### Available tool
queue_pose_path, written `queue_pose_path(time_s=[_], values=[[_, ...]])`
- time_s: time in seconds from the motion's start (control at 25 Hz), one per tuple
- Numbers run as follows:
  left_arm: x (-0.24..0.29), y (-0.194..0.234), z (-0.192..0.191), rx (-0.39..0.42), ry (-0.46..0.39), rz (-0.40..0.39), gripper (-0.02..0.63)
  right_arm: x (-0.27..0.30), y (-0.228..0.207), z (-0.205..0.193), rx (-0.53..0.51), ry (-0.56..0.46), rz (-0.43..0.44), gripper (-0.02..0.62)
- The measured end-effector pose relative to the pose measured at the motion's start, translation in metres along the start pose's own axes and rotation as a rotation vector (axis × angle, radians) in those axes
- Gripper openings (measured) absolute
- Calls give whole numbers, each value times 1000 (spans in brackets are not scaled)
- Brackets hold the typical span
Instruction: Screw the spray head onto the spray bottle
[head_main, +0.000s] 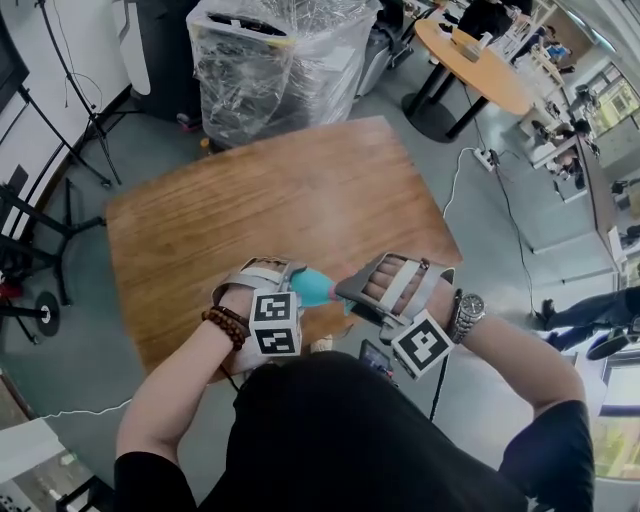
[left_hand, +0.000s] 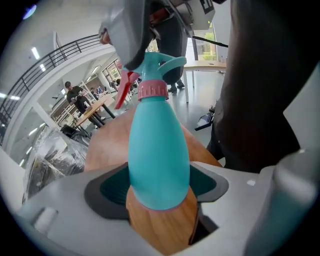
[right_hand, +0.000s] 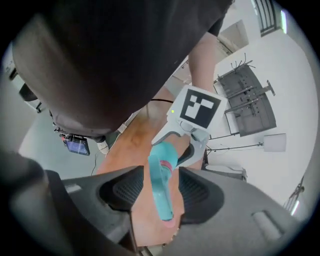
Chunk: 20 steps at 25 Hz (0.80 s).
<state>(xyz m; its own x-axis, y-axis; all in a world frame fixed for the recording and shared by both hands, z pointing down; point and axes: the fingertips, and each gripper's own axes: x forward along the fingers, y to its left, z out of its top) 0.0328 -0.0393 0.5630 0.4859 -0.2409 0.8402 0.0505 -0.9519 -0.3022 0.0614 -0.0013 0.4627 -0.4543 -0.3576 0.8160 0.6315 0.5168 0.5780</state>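
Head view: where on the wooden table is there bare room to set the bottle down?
Nearly the whole wooden table is bare, from the far edge by the plastic-wrapped stack to both side corners. Only the near edge is crowded: the left gripper holds the spray bottle and the right gripper stands open round its spray head.

We note: teal spray bottle (left_hand: 159, 160), pear-shaped, clamped at its wide lower body between pads of left hand-held gripper (left_hand: 159, 186), neck pointing away. Spray head (left_hand: 159, 65), teal with pink collar and red trigger, sits on neck, between spread jaws of right hand-held gripper (right_hand: 155, 192).
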Motion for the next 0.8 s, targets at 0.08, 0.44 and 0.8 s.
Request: queue_pose_path(time_s=[0.08,0.44,0.8], values=[[-1,-2,6,18,-5,6,385,5,-2,4,-8,-6,-6,194],[3,9,3,-8,34,117,385,21,-1,-13,741,-94,146,120],[8,18,-6,-56,84,232,385,32,-12,-38,1706,-194,303,120]])
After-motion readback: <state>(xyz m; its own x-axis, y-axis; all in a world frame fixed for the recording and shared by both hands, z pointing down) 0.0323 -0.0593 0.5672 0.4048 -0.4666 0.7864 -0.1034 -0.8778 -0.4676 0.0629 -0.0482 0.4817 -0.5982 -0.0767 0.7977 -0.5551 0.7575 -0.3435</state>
